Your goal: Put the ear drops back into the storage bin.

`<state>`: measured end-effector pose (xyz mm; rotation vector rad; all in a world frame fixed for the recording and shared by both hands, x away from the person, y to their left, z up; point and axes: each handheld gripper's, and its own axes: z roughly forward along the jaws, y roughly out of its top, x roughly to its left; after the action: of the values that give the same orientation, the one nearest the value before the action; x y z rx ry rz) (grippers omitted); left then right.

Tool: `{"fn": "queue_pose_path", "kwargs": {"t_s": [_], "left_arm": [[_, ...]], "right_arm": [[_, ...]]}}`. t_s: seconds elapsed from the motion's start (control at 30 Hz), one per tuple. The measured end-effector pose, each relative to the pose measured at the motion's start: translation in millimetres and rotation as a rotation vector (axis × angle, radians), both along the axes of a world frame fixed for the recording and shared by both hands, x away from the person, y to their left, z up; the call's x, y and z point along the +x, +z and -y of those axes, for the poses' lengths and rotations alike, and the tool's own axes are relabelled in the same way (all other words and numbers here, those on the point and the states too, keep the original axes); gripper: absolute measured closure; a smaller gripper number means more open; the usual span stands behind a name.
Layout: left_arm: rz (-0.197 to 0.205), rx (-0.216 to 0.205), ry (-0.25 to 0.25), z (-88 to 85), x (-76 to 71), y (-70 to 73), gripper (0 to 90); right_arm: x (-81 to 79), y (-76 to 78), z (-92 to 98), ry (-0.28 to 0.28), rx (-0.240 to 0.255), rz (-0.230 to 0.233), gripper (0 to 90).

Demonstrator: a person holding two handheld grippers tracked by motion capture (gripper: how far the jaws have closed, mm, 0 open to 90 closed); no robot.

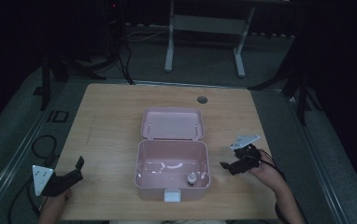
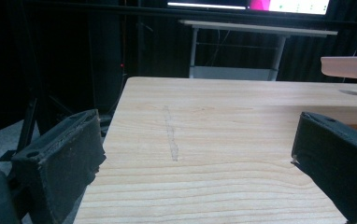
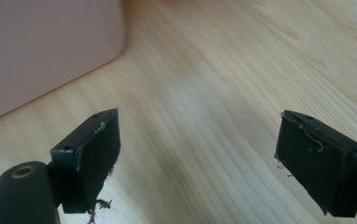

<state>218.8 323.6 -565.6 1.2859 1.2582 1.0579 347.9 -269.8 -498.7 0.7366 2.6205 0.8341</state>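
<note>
We have a pink box (image 1: 172, 175) standing open near the middle of the surface (image 1: 111, 121), toward its near edge, with the lid (image 1: 172, 123) thrown back flat toward the far edge. Inside the box, in the corner nearest the right gripper, sits a small pale object (image 1: 191, 178) with a rounded top; what it is we cannot tell from the high view. A white latch tab (image 1: 172, 195) juts from the box's near wall.

Our right gripper (image 1: 225, 165) hovers just beside the box's right wall, jaws pointed at it and spread wide with nothing between them. In the right gripper view the pink wall (image 3: 46, 51) shows at the upper left, apart from the jaws. Our left gripper (image 1: 79, 164) waits near the near left corner of the surface, well apart from the box, jaws likewise wide open and empty; its own view looks across bare wood with the edge of the lid (image 2: 349, 65) at far right.

We judge that we are between steps: the box is open, the small object lies inside, and neither gripper holds anything. The likeliest next move is either to lift the object out or to close the lid. For the first, the right gripper must rise over the wall and come down into the corner. For the second, one gripper must reach the lid's far rim while the other steadies the box.
</note>
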Motion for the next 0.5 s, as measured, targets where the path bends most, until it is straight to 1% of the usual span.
{"fn": "queue_pose_path", "kwargs": {"t_s": [0.07, 0.1, 0.13, 0.17, 0.2, 0.23, 0.27, 0.3, 0.33, 0.37, 0.4, 0.5], "left_arm": [[-0.001, 0.001, -0.001, 0.0, 0.0, 0.0, 2.3], [-0.001, 0.001, -0.001, 0.0, 0.0, 0.0, 2.3], [0.0, 0.001, 0.0, 0.0, 0.0, 0.0, 2.4], [0.0, 0.001, 0.0, 0.0, 0.0, 0.0, 2.4], [0.0, 0.001, 0.0, 0.0, 0.0, 0.0, 2.4], [0.0, 0.001, 0.0, 0.0, 0.0, 0.0, 2.4], [0.0, 0.001, 0.0, 0.0, 0.0, 0.0, 2.4], [-0.001, 0.0, 0.0, 0.0, 0.0, 0.0, 2.4], [-0.001, 0.0, 0.0, 0.0, 0.0, 0.0, 2.4], [-0.001, 0.001, 0.0, 0.0, 0.0, 0.0, 2.4], [0.0, 0.001, 0.0, 0.1, 0.0, 0.0, 2.4], [0.0, 0.001, 0.0, 0.0, 0.0, 0.0, 2.3]], "right_arm": [[-0.6, -5.3, 5.3, -0.033, 0.02, 0.012, 13.5], [-1.2, -7.6, 7.4, -0.046, 0.024, 0.016, 13.5], [-1.8, -9.7, 9.6, -0.061, 0.025, 0.029, 13.5], [-1.8, -9.7, 9.6, -0.061, 0.025, 0.029, 13.5], [-2.3, -13.0, 13.6, -0.086, 0.049, 0.033, 13.5], [-2.9, -14.4, 15.4, -0.1, 0.06, 0.047, 13.5], [-2.9, -14.4, 15.4, -0.1, 0.06, 0.047, 13.5], [-3.2, -16.6, 18.6, -0.139, 0.088, 0.064, 13.5], [-3.2, -16.6, 18.6, -0.139, 0.088, 0.064, 13.5], [-3.6, -19.3, 20.8, -0.173, 0.105, 0.087, 13.5], [-3.9, -20.8, 21.7, -0.193, 0.106, 0.106, 13.5], [-4.8, -24.8, 25.0, -0.251, 0.144, 0.14, 13.5]]}}
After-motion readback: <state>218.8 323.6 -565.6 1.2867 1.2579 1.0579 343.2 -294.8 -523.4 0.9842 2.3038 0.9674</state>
